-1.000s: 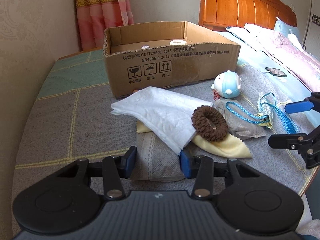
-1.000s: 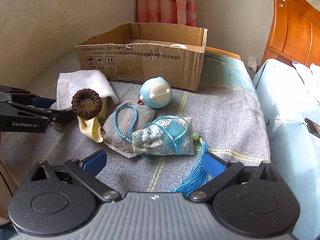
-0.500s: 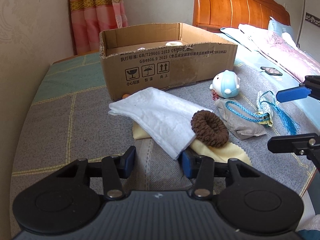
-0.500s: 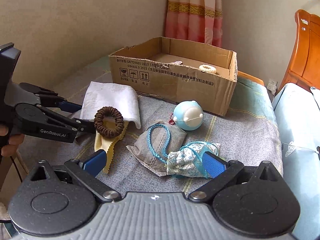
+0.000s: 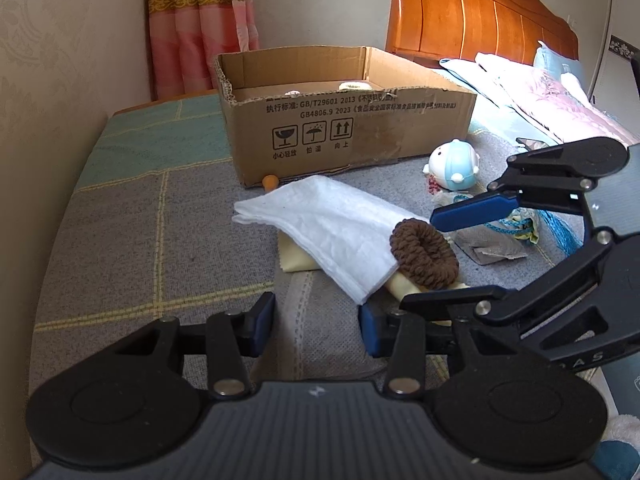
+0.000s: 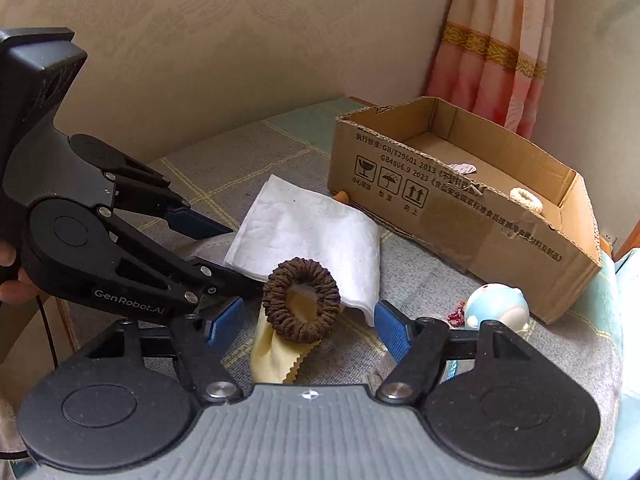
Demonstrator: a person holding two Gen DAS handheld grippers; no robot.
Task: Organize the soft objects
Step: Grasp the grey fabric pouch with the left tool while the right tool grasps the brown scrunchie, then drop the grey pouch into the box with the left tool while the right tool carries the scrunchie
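Where white cloth [image 5: 336, 232] overlaps, yellow cloth [image 6: 276, 352] half-hidden.

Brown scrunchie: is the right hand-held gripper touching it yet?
Apart. The right wrist view shows the brown scrunchie between the open fingers of the right hand-held gripper, with bedding visible in the gap on each side.
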